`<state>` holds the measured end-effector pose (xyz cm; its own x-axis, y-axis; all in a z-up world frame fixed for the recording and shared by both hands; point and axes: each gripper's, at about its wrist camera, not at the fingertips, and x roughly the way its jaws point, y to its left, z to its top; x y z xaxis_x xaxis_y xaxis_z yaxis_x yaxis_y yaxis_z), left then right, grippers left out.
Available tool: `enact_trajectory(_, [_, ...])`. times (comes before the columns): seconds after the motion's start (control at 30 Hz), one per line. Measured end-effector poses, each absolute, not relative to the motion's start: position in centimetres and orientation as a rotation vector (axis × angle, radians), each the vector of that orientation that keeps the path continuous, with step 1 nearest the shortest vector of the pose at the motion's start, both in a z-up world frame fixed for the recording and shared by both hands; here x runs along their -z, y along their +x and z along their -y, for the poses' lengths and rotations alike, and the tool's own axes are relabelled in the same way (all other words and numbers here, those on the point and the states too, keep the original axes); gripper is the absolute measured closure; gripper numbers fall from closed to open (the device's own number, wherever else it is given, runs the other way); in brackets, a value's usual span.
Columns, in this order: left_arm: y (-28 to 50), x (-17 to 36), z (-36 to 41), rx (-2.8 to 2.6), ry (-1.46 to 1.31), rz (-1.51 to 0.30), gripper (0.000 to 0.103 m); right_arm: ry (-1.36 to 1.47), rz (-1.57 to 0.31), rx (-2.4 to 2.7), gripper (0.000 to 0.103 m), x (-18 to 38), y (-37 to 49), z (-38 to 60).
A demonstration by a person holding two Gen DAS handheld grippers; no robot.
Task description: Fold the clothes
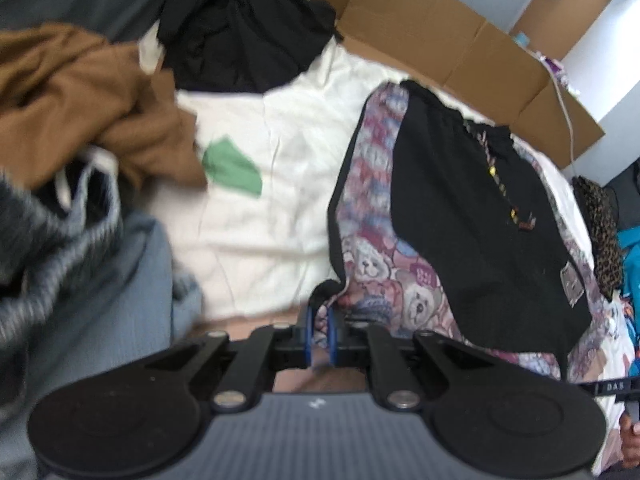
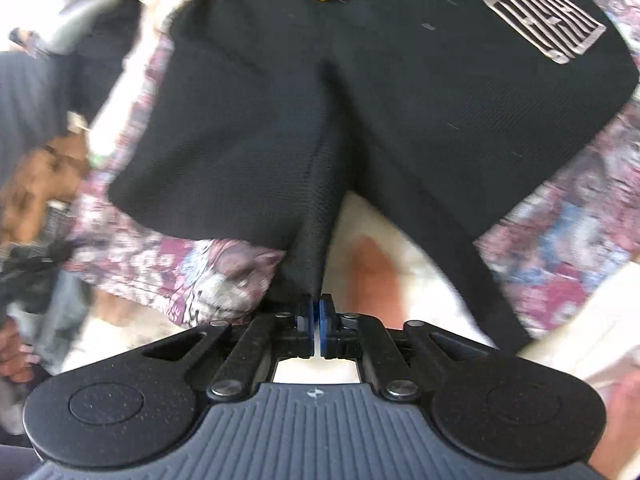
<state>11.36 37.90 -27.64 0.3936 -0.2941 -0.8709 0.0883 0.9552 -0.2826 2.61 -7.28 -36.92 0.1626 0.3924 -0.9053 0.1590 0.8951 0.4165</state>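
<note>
Black shorts (image 1: 460, 220) with teddy-bear patterned side panels lie spread on the white sheet (image 1: 260, 220). A drawstring and a grey patch show on their front. My left gripper (image 1: 320, 330) is shut on the shorts, pinching the patterned leg hem at the near edge. In the right wrist view the shorts (image 2: 360, 100) fill the frame. There my right gripper (image 2: 319, 316) is shut on a fold of black fabric at the crotch. The view is blurred by motion.
A brown garment (image 1: 80, 100) and a black garment (image 1: 240, 32) are heaped at the far left. Grey knitwear (image 1: 48, 240) lies nearer. Flattened cardboard (image 1: 440, 32) borders the bed behind. A leopard-print item (image 1: 600, 232) sits at the right edge.
</note>
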Motion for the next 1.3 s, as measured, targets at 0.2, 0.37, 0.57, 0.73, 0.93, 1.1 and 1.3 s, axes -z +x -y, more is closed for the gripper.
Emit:
enact_trajectory(0.2, [10.5, 31.1, -38.8, 0.193, -0.229, -1.187, 0.095, 0.444, -1.368, -0.216, 0.099, 36.6, 2.1, 6.3])
enact_trajectory(0.37, [10.8, 31.9, -39.5, 0.180, -0.248, -1.187, 0.095, 0.374, -1.343, -0.290, 0.076, 36.5, 2.2, 3.9])
enact_trajectory(0.57, [11.2, 32.1, -39.3, 0.187, -0.249, -1.177, 0.095, 0.191, -1.352, -0.352, 0.058, 37.4, 1.4, 1.3])
enact_trajectory(0.73, [11.6, 32.0, -39.6, 0.189, -0.318, -1.165, 0.095, 0.104, -1.333, -0.363, 0.057, 38.0, 1.2, 0.0])
enact_trajectory(0.93, [12.0, 32.1, -39.8, 0.194, -0.317, -1.169, 0.095, 0.057, -1.321, -0.363, 0.090, 38.4, 1.2, -0.2])
enact_trajectory(1.1, [12.0, 32.0, -40.0, 0.187, -0.317, -1.170, 0.095, 0.112, -1.338, -0.351, 0.101, 37.3, 1.0, 1.4])
enact_trajectory(1.3, [11.7, 31.2, -40.0, 0.192, -0.291, -1.180, 0.096, 0.230, -1.350, -0.292, 0.101, 35.1, -0.6, 4.6])
